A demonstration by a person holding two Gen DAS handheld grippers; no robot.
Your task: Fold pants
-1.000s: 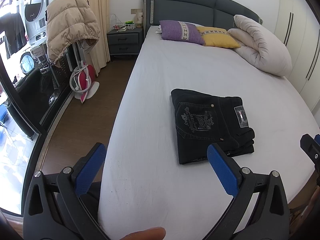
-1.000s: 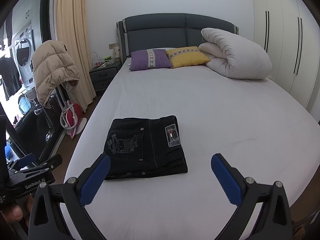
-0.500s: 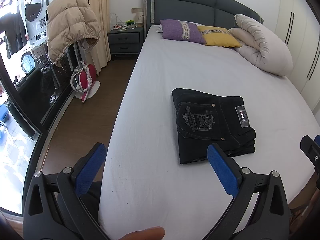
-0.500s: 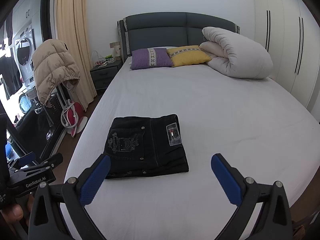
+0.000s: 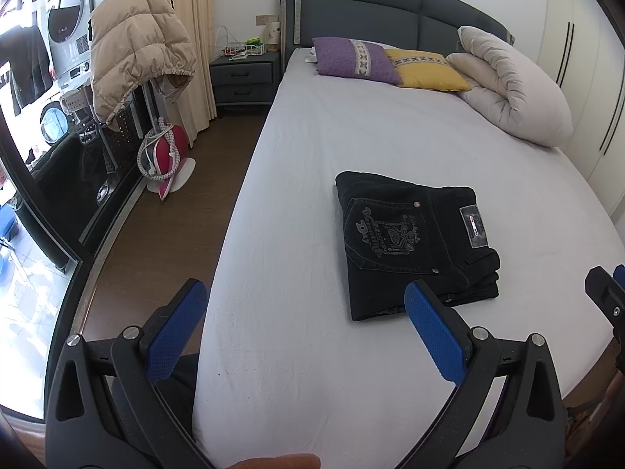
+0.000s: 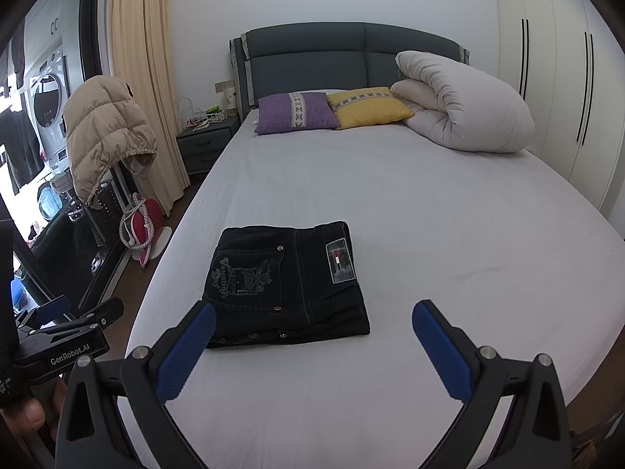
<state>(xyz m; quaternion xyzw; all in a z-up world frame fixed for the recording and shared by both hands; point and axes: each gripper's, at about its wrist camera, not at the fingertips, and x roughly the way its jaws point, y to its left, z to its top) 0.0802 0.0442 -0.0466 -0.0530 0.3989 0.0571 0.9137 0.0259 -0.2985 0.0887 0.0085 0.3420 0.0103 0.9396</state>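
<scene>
Left tongs' body [image 6: 64, 348]: white print reads "GenRobot.AI", seen in the right wrist view.
Pants [image 6: 287, 283], back pocket [image 6: 246, 275]: pale embroidery reads "Valentines Day" in gothic letters around a crest; smaller words in it cannot be read.
Pants, waistband patch [image 6: 340, 260]: grey label with a small red and white mark; no letters legible.
Upper cabinet [image 6: 54, 27] at far left: mark like "CC".

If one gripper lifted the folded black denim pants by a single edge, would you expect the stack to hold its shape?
Probably not. The folded black denim pants lie in several loose layers, visible at the near edge, so lifting one edge would likely let them unfold. Denim looks thick, so the bundle is probably fairly heavy. Pushed across the white bedsheet, it might bunch up.
</scene>
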